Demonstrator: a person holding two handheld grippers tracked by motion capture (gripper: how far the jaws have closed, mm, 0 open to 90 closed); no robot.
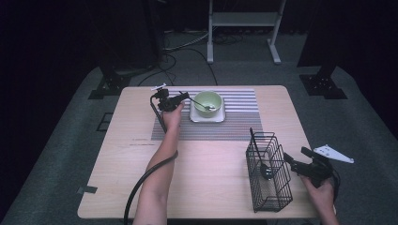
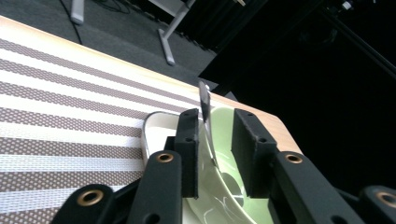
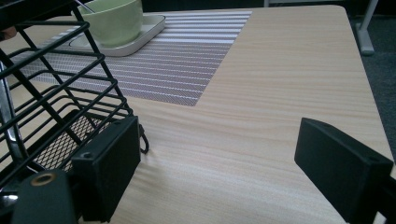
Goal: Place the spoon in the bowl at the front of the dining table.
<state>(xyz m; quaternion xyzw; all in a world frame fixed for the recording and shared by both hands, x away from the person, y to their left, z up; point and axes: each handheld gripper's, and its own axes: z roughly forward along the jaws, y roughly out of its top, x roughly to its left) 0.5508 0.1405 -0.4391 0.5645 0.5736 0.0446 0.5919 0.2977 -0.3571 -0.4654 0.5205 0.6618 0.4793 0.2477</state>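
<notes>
A pale green bowl (image 1: 207,102) (image 2: 224,154) (image 3: 116,21) stands on a white square plate (image 1: 206,117) (image 2: 152,123) (image 3: 135,43) on the striped mat (image 1: 234,124). A metal spoon (image 1: 202,104) (image 2: 204,99) lies in the bowl, handle slanting up toward my left gripper (image 1: 185,97) (image 2: 215,119). The handle stands between the parted jaws, close to one pad and clear of the other, so that gripper is open. My right gripper (image 1: 290,161) (image 3: 219,135) is wide open at the right side of the black wire basket (image 1: 268,173) (image 3: 56,74), with nothing between its jaws.
A dark ladle-like utensil (image 1: 265,171) stands inside the basket. The wooden table (image 1: 211,159) has bare surface in front of the mat and to its left. The table's right edge runs close beside my right hand. Stand legs and cables lie on the floor beyond.
</notes>
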